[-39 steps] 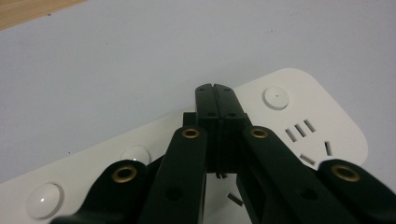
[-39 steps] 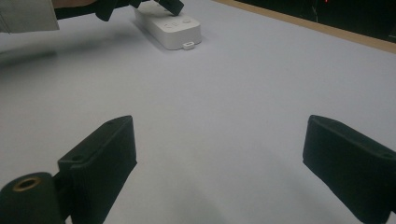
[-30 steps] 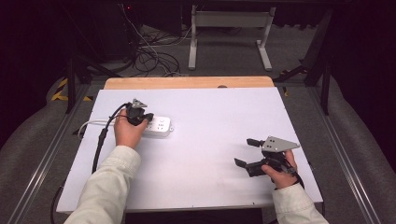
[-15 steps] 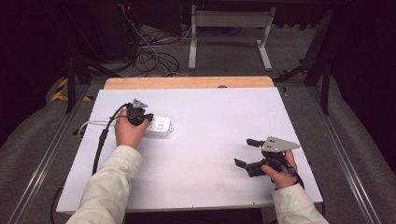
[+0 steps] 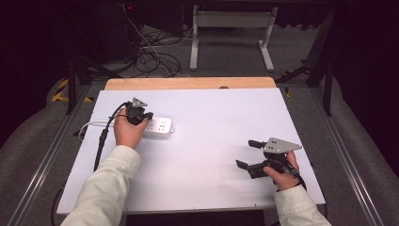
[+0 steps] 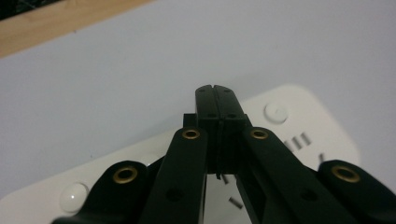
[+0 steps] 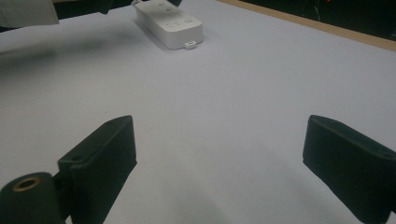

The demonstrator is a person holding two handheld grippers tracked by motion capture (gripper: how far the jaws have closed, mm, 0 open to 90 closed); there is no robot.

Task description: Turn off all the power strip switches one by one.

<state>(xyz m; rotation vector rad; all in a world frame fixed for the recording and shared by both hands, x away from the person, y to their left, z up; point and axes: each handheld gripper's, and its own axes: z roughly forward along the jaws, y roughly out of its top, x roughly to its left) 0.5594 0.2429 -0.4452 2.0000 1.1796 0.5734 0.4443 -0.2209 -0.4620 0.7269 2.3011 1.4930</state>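
Left gripper view: my left gripper (image 6: 218, 100) sits pressed closed, empty, over the white power strip (image 5: 158, 127). Nothing has moved this past second (a pause, I judge); my right gripper (image 5: 250, 154) waits wide open, well right of the strip.

The right gripper (image 7: 219, 163) looks low across a white table top (image 7: 243, 93), its two black jaws spread wide apart with nothing between them but bare surface. One jaw rises at the lower left with a brass-ringed hole at its base; the other stands at the far right edge. Well ahead, towards the upper left, lies a white power strip (image 7: 169, 23), its near end turned this way, round buttons showing on its top face and a small tab at that end. A pale sleeve (image 7: 28, 11) crosses the upper left corner. A wooden edge (image 7: 327, 28) borders the table along the upper right, with darkness beyond it
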